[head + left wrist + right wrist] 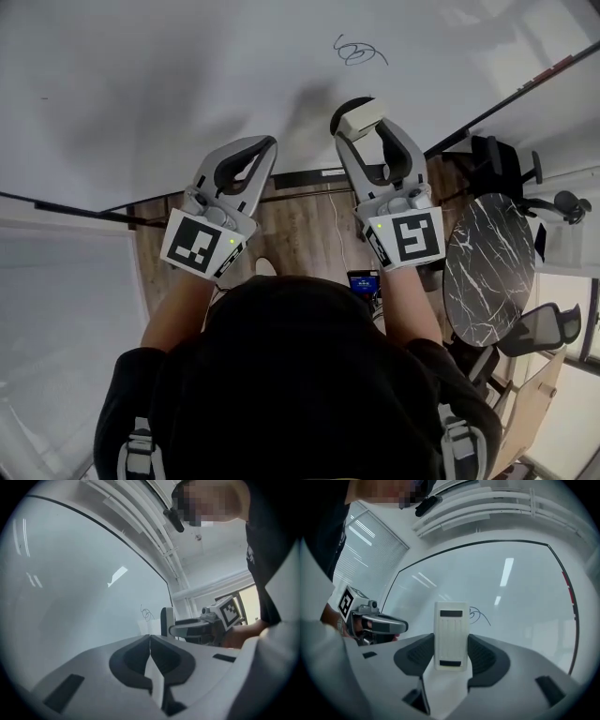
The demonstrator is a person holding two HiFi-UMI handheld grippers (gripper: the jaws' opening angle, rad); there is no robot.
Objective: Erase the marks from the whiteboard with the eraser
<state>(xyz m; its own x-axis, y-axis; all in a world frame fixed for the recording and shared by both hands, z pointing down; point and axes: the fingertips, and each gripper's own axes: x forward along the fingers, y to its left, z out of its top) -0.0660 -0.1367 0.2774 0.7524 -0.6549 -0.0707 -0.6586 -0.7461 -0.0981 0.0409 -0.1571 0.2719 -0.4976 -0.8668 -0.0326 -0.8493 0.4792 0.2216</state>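
The right gripper (371, 131) clamps a white eraser (451, 637) in its fingers, near an unreadable black scribble (359, 52) on the whiteboard (169, 75). The left gripper (150, 639) has its fingers closed on nothing.

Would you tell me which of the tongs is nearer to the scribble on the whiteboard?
Right. The right tongs, holding the eraser, sit just below the scribble; the left tongs, shut and empty, are farther left of it.
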